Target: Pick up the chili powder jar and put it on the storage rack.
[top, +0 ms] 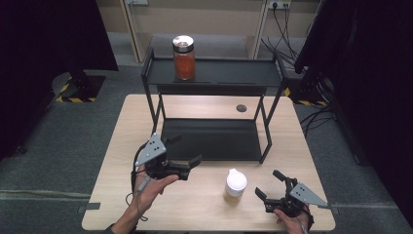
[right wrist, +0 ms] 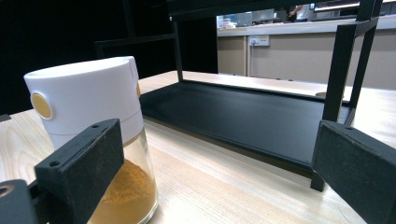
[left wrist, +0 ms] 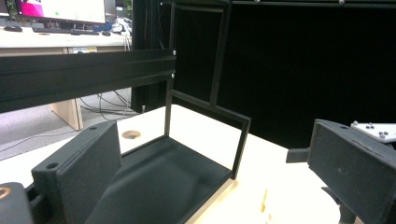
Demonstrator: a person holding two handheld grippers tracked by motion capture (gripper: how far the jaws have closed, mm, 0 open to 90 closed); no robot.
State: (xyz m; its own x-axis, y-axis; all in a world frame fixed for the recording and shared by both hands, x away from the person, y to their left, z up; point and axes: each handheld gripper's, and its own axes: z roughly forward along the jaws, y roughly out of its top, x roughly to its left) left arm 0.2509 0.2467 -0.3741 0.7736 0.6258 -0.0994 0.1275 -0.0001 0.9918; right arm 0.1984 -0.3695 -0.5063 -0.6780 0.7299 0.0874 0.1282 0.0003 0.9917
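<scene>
Left gripper point(top: 187, 152) held above the table point(top: 117, 161) at the front-left corner of the rack point(top: 214, 73), jaws spread wide, nothing between them; in the left gripper view they frame the rack's lower shelf point(left wrist: 159, 186). On the rack's top shelf, left of centre, stands a jar point(top: 184, 57) with a metal lid, filled nearly to the top with an orange-red content. White-capped shaker point(top: 234, 185) stands upright on the table in front of the rack, between the two grippers; clear glass body, ochre powder in the lower part. Right gripper point(top: 269, 186) low over the table just right of the shaker, jaws wide, empty; in the right gripper view the shaker point(right wrist: 93, 140) sits just beyond its left jaw, contact cannot be told.
</scene>
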